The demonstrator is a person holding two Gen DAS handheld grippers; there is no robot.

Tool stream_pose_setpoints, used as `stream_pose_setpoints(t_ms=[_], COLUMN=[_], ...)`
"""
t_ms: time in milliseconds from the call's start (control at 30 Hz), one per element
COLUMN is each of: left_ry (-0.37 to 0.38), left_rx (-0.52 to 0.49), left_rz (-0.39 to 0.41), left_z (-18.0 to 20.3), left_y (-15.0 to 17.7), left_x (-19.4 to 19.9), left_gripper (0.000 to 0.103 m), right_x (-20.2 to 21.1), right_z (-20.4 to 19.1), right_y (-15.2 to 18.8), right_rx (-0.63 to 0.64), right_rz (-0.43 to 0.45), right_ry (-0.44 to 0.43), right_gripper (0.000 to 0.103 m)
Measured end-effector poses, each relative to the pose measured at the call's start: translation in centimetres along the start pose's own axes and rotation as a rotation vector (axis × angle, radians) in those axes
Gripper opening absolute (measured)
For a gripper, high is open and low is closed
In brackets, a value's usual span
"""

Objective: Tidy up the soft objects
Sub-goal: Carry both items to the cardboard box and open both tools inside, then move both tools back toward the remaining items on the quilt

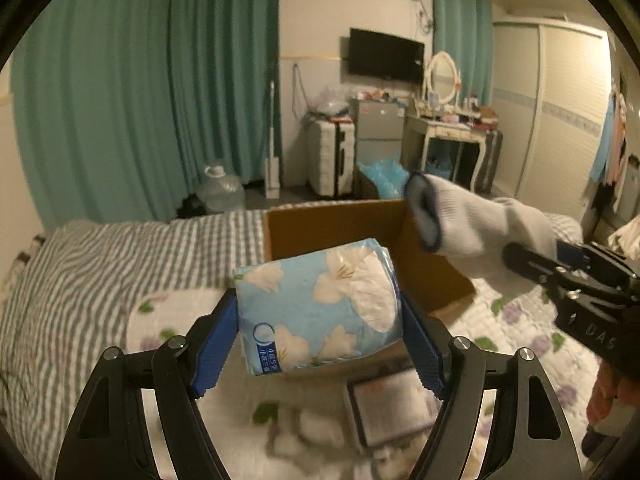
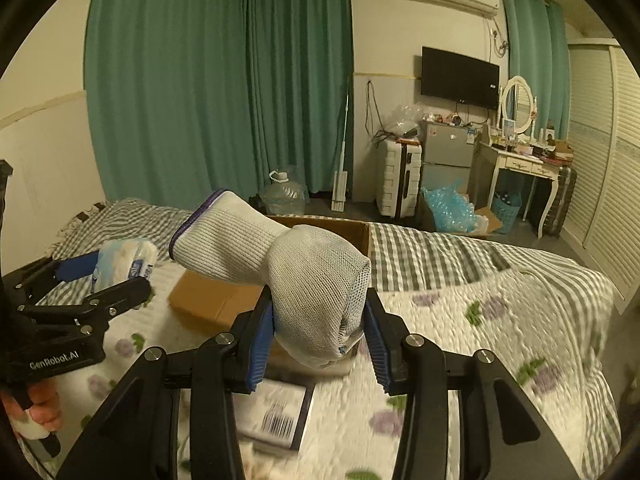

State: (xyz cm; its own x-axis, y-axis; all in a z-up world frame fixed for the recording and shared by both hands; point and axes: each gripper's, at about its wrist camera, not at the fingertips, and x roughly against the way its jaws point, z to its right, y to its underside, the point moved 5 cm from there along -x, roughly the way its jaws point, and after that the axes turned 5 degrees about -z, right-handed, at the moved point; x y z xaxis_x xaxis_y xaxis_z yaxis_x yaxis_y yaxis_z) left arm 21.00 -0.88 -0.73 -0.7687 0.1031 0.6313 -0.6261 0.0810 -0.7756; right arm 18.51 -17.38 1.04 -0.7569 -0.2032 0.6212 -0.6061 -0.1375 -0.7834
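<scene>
My left gripper (image 1: 318,320) is shut on a blue tissue pack (image 1: 320,308) with white flowers, held above the bed in front of an open cardboard box (image 1: 340,228). My right gripper (image 2: 318,330) is shut on a bundled white knit glove (image 2: 296,264) with a blue cuff, held above the same box (image 2: 216,300). In the left wrist view the glove (image 1: 472,228) and right gripper (image 1: 536,268) hang over the box's right side. In the right wrist view the left gripper (image 2: 108,276) and tissue pack (image 2: 124,260) are at the left.
The bed has a floral quilt (image 2: 480,340) over a grey striped sheet (image 1: 100,272). A flat white box with a barcode (image 2: 276,416) and a white fluffy item (image 1: 316,428) lie on the quilt below the grippers. Suitcase, fridge and dressing table stand beyond the bed.
</scene>
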Motion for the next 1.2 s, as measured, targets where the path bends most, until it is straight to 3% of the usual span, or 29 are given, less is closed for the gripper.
stream_pose_setpoints(t_ms=[200, 400, 467, 500, 533, 767, 933, 967, 1033, 1200], left_ry=[-0.025, -0.041, -0.023, -0.018, -0.018, -0.07, -0.09, -0.094, -0.114, -0.107], left_rx=[-0.044, -0.046, -0.04, -0.04, -0.042, -0.075, -0.059, -0.061, -0.064, -0.043], left_rz=[-0.03, -0.055, -0.053, -0.051, -0.049, -0.004, 0.081, 0.1, 0.143, 0.196], left_z=[0.4, 0.1, 0.2, 0.3, 0.4, 1.1, 0.7, 0.8, 0.6, 0.1], left_y=[-1.5, -0.8, -0.9, -0.8, -0.7, -2.1, -3.2, -3.3, -3.1, -1.5], left_x=[-6.2, -9.8, -9.9, -9.8, -9.5, -4.8, 2.5, 4.1, 7.2, 12.9], left_gripper=[0.076, 0.078, 0.08, 0.081, 0.083, 0.085, 0.085, 0.093, 0.095, 0.096], right_x=[-7.2, -12.5, -13.1, -13.1, -12.7, -7.1, 0.8, 2.2, 5.4, 12.0], right_z=[0.5, 1.1, 1.6, 1.8, 2.2, 4.0, 3.5, 3.3, 2.7, 1.8], right_y=[-2.7, -3.0, -2.7, -2.6, -2.6, -4.5, -5.9, -5.9, -6.0, -4.9], right_rx=[0.021, 0.017, -0.001, -0.01, -0.022, -0.049, -0.011, 0.003, 0.031, 0.056], right_rz=[-0.046, -0.094, -0.101, -0.098, -0.082, -0.01, 0.066, 0.077, 0.097, 0.101], right_ry=[-0.011, -0.031, -0.052, -0.061, -0.061, -0.021, 0.008, 0.011, 0.016, 0.034], right_gripper=[0.042, 0.045, 0.055, 0.072, 0.083, 0.086, 0.095, 0.096, 0.101, 0.102])
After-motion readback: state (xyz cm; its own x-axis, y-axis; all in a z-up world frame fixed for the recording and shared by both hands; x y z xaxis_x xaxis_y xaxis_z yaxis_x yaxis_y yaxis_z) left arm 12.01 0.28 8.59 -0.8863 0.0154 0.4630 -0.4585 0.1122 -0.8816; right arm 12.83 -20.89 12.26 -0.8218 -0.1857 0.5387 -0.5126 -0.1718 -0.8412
